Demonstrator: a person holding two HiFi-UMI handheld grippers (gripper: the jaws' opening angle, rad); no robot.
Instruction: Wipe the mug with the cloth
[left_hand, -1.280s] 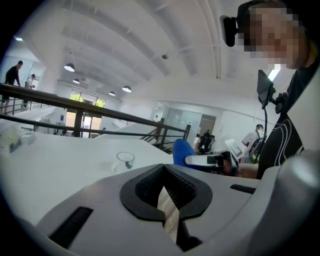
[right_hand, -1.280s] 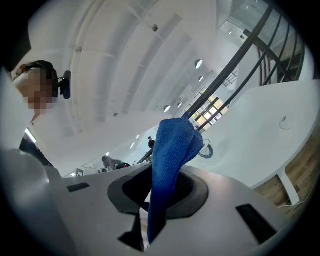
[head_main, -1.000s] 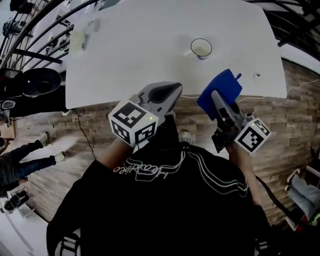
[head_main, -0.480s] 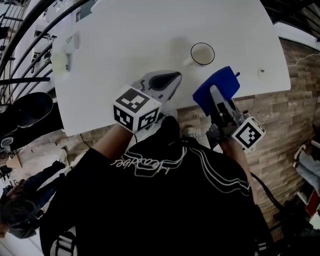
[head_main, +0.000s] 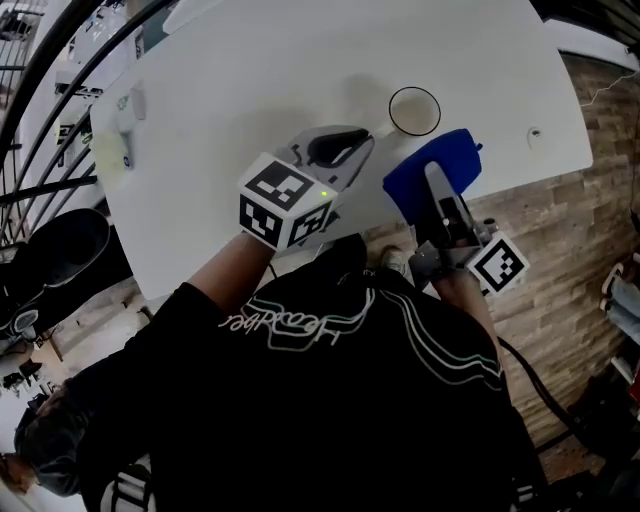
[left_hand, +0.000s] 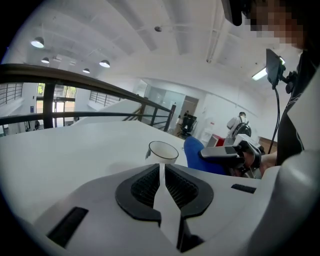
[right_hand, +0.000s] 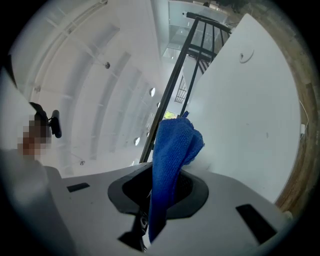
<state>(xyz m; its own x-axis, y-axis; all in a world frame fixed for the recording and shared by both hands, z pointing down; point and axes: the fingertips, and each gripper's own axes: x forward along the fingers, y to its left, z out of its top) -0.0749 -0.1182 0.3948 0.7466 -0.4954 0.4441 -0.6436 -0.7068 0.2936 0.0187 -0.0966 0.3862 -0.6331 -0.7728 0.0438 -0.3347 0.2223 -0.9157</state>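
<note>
One white mug (head_main: 413, 110) upright on the white tabletop (head_main: 250, 70), long axis vertical, open mouth straight up. Short handle toward the lower left of the head view, on the side of the left gripper (head_main: 365, 138). Along that gripper's own fingers, mug straight ahead past the tips, handle on its left, blue cloth (head_main: 460, 165) just to its right.

Left gripper's fingers parted by a narrow slit only, with white tabletop showing through the gap and nothing held between the black ribbed pads. Tips low over the tabletop and close to the mug's handle; touching or not, impossible to tell. Left marker cube (head_main: 285, 200) at the rear, toward the person.

Cloth clamped in the right gripper (head_main: 432, 178), fingers clenched on its lower part. Long axis in line with the fingers, running up and away from them. Folded over on itself, bunched free end well past the tips. In the head view, cloth at the near edge of the tabletop, to the right of the mug and nearer the person, its far corner close to the mug's rim; contact unclear. Right marker cube (head_main: 497, 265) off the tabletop, over the brown wood-pattern floor (head_main: 570, 230).

Person's black top (head_main: 330, 400) with pale line print across the lower head view.
</note>
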